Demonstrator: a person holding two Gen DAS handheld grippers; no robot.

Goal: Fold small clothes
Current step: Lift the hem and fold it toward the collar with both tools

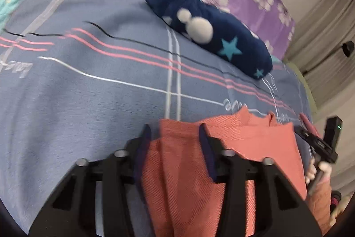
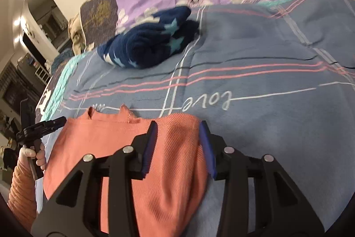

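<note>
Lying flat on the blanket, the shirt sits right under both claws, with its collar on the far side. Its width runs from one claw to the other. The left claw sits over the shirt's left edge and the right claw over its right edge. Both have their jaws apart with cloth in between, and it does not look pinched. Each hand is nearest its own side.

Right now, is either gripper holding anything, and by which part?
Nothing is clearly clamped: the left gripper and right gripper straddle the orange garment at its shoulders, jaws apart.
</note>
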